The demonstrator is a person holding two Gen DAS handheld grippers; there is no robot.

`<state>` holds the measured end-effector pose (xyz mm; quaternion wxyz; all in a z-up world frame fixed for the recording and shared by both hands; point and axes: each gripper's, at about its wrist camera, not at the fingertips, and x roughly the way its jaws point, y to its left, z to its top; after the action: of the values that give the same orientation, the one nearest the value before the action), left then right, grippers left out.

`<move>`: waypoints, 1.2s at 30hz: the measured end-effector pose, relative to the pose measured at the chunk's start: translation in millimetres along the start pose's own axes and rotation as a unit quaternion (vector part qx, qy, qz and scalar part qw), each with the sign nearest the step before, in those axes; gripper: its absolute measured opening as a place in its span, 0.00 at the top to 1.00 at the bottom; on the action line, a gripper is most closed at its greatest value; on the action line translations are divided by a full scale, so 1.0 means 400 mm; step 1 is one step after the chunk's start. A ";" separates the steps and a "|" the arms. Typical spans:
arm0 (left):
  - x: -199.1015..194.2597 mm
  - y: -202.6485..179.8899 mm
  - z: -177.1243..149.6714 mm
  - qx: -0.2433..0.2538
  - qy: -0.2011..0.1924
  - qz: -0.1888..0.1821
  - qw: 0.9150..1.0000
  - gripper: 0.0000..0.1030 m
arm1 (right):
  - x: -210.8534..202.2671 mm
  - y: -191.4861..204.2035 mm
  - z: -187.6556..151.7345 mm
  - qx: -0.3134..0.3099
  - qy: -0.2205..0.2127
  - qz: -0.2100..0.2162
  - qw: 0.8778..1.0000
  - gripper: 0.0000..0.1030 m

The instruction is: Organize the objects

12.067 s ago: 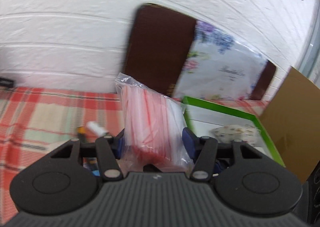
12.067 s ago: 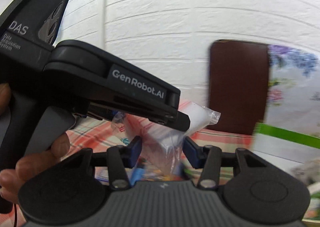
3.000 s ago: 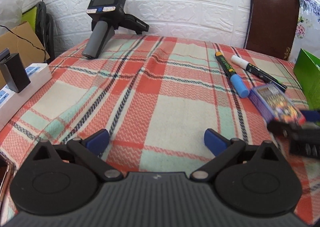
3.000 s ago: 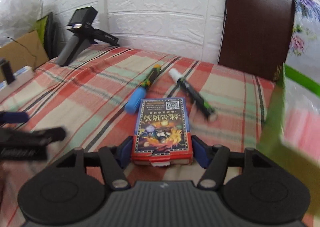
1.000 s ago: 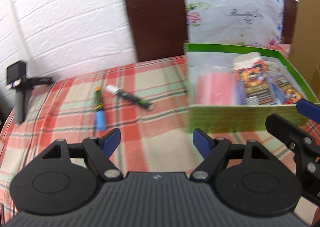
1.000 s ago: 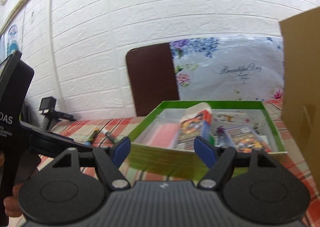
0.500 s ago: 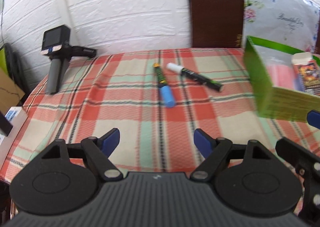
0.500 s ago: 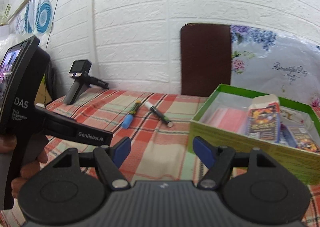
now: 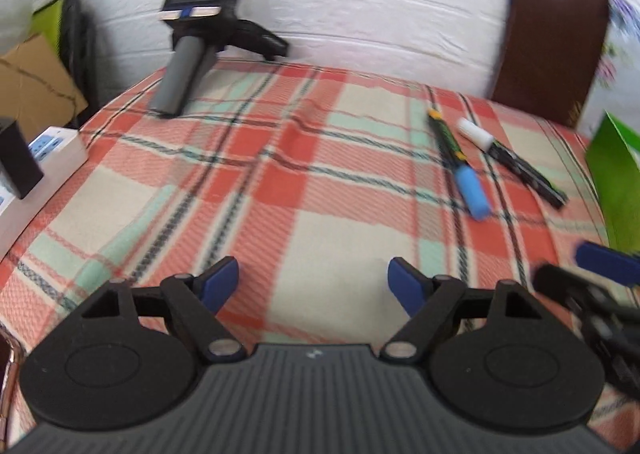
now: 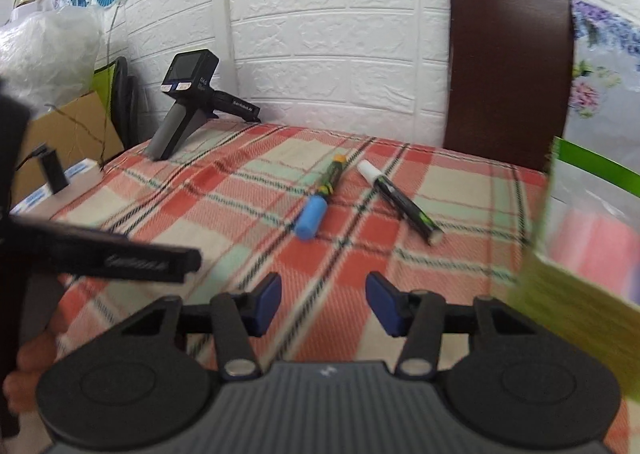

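Both grippers have swung away from the green box, which a second ago filled the middle of each view and now sits only at the right edge, with the plaid cloth spread ahead instead. Over that red, green and cream plaid cloth (image 9: pixel 328 190) the left gripper (image 9: pixel 313 286) hangs with its blue-padded jaws set wide and only bare cloth between them. Its counterpart, the right gripper (image 10: pixel 323 300), has its jaws closing, with a clear gap remaining and no object between the pads.

Two markers lie side by side on the cloth ahead of both tools: a blue-capped marker (image 10: pixel 318 206) with a green and yellow barrel, and just to its right a white-capped marker (image 10: pixel 400 200) with a black barrel. They lie close but apart, neither touched by a gripper.

At the right edge stands the green box (image 10: pixel 536 278), blurred, with a pink-striped plastic bag (image 10: pixel 592 242) visible inside it. A spare handheld gripper unit (image 9: pixel 200 34) rests on the cloth's far left corner by the white brick wall. A dark brown chair back (image 10: pixel 508 70) stands against the wall behind the markers.
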<state>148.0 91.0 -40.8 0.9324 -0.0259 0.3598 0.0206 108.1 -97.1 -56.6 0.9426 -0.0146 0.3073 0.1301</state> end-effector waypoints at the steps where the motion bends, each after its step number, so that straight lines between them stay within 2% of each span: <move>1: 0.001 0.010 0.008 -0.008 0.002 -0.004 1.000 0.19 | 0.032 0.002 0.019 0.004 0.002 0.003 1.000 0.53; 5: 0.003 0.026 0.029 -0.030 0.012 -0.022 0.999 0.19 | 0.169 0.016 0.085 0.023 0.022 0.008 0.999 0.54; 7: -0.001 0.022 0.030 -0.030 0.015 -0.030 0.999 0.19 | 0.213 0.014 0.087 0.029 0.034 0.001 0.999 0.78; 10: -0.001 0.018 0.028 -0.034 0.028 -0.060 0.997 0.19 | 0.185 0.006 0.066 0.035 0.033 0.024 0.999 0.81; 13: 0.004 0.011 0.024 -0.059 0.054 -0.117 0.990 0.19 | 0.109 -0.017 0.019 0.069 0.047 0.068 0.994 0.81; 16: 0.000 -0.022 0.016 -0.065 0.068 -0.163 0.982 0.19 | 0.041 -0.055 -0.034 0.145 0.063 0.129 0.979 0.81; 18: -0.004 -0.048 0.012 -0.072 0.077 -0.185 0.977 0.19 | 0.004 -0.070 -0.061 0.177 0.065 0.154 0.970 0.81; 20: -0.004 -0.081 0.010 -0.075 0.093 -0.208 0.971 0.28 | -0.027 -0.076 -0.072 0.187 0.058 0.170 0.966 0.81; 21: -0.004 -0.100 0.010 -0.071 0.100 -0.218 0.968 0.49 | -0.042 -0.079 -0.073 0.187 0.052 0.173 0.966 0.81; 22: -0.006 -0.125 0.009 -0.062 0.109 -0.225 0.966 0.62 | -0.057 -0.083 -0.069 0.187 0.042 0.173 0.966 0.81; 27: -0.071 -0.273 0.070 0.011 0.067 -0.249 0.966 0.65 | -0.146 -0.138 -0.046 0.178 -0.029 0.124 0.976 0.81; 31: -0.095 -0.429 0.143 0.078 0.042 -0.282 0.955 0.65 | -0.221 -0.201 -0.013 0.149 -0.103 0.039 0.983 0.81; 34: -0.087 -0.552 0.171 0.126 0.031 -0.302 0.944 0.64 | -0.244 -0.273 0.005 0.165 -0.134 -0.014 0.977 0.81; 36: -0.062 -0.623 0.181 0.151 0.036 -0.307 0.939 0.64 | -0.241 -0.329 0.011 0.189 -0.139 -0.040 0.971 0.81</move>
<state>192.4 -153.6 37.8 0.8727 0.0056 0.3664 -0.3228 69.1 -246.4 -3.8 0.9663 0.1694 0.1910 0.0328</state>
